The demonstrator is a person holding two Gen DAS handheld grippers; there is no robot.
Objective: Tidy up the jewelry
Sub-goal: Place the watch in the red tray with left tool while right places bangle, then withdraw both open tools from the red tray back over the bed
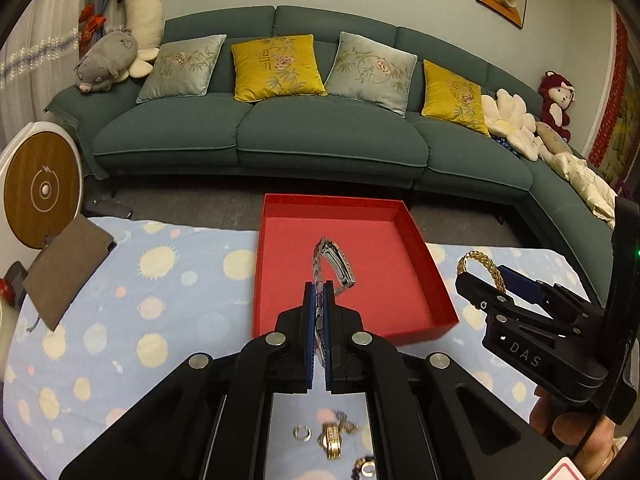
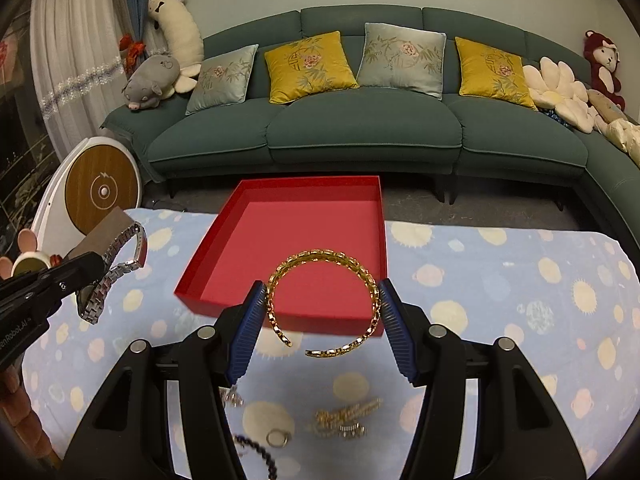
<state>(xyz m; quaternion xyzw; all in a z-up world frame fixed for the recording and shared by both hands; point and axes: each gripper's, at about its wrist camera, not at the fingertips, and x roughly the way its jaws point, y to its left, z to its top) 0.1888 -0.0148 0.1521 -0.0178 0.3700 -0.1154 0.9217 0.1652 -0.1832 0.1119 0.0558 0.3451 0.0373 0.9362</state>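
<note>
The left wrist view shows the left gripper (image 1: 319, 292) with its blue fingers (image 1: 308, 320) pressed onto the band of a silver watch (image 1: 334, 264), which stands up above the red box (image 1: 400, 216). Only this view shows the watch over the box floor; from the right wrist view the same watch (image 2: 120, 256) hangs off the left gripper (image 2: 94, 268) at the far left, seemingly over the patterned cloth (image 2: 520, 280) of the worktop.

The right wrist view shows the right gripper (image 2: 322, 304) with its fingers (image 2: 250, 328) spread wide and pinching a gold open bangle (image 2: 320, 300) across its width, the bangle's gap facing the camera. It is held near the box's (image 2: 280, 184) near wall. In the left view the right gripper (image 1: 500, 280) appears side-on, and only an arc of the bangle (image 1: 482, 264) shows above it, to the right of the box.

The red box sits on the cloth with its visible floor bare. Loose pieces lie on the cloth below the grippers: a small ring (image 1: 302, 433), a gold clasp piece (image 1: 332, 442), a gold chain tangle (image 2: 344, 420), a dark beaded strand (image 2: 260, 452).
</note>
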